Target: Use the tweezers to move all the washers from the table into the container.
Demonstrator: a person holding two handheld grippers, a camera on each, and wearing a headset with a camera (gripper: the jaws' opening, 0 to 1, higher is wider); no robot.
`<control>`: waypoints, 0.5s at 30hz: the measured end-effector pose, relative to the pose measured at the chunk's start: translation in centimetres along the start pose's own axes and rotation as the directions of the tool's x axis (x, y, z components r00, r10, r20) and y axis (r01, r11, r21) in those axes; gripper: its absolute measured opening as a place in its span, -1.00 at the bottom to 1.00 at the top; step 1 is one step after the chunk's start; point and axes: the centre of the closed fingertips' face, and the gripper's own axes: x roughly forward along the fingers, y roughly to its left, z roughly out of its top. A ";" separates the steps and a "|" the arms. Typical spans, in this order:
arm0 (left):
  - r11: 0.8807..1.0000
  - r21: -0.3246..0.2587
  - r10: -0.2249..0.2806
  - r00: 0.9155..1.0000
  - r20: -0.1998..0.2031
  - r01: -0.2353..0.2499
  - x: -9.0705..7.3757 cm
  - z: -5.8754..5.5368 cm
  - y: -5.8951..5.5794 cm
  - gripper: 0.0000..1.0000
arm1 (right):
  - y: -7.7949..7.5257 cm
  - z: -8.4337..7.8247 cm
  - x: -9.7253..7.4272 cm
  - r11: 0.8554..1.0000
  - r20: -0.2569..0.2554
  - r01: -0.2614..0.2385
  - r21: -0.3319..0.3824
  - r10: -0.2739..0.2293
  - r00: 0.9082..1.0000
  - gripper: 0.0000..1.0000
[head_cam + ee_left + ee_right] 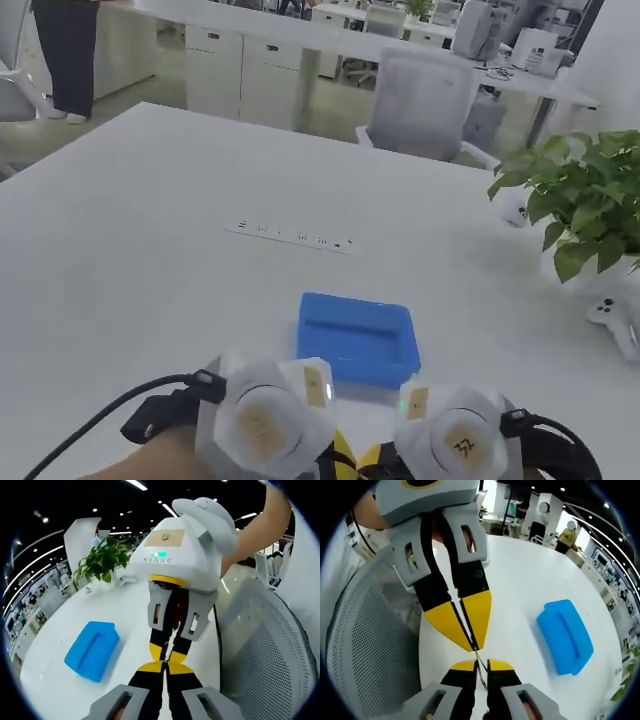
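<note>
Beyond the container [357, 338]: small washers [295, 236] lay in a row across the table [120, 220], straight ahead.
Left hand-held gripper [165, 667]: jaws together, apparently on the tweezers [476, 655].
Right hand-held gripper [481, 666]: tip to tip with it, pinching the same tweezers.
Nearer side: neither, by my judgement.

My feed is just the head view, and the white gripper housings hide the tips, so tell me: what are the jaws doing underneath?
Observer: In the right gripper view, the left gripper and right gripper meet tip to tip, the jaws of each closed on thin metal tweezers.
Operator: What's past the near table edge?
Observer: A grey mesh chair back, right beside the white table.
</note>
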 end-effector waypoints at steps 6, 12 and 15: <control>0.999 -0.035 -0.008 0.999 -0.033 0.007 1.2 -1.7 0.8 -1.00 | -1.1 -0.9 1.1 1.000 -0.043 0.025 -0.010 -0.026 0.999 -0.92; 0.997 -0.078 -0.010 0.998 -0.066 0.005 1.7 -3.4 0.8 -1.00 | -1.2 -1.7 2.3 0.999 -0.068 0.021 0.046 -0.018 0.997 -0.87; 0.997 -0.078 -0.012 0.996 -0.084 0.005 2.1 -4.4 0.8 -1.00 | -1.2 -1.7 2.7 0.994 -0.058 0.017 0.109 -0.011 0.998 -0.84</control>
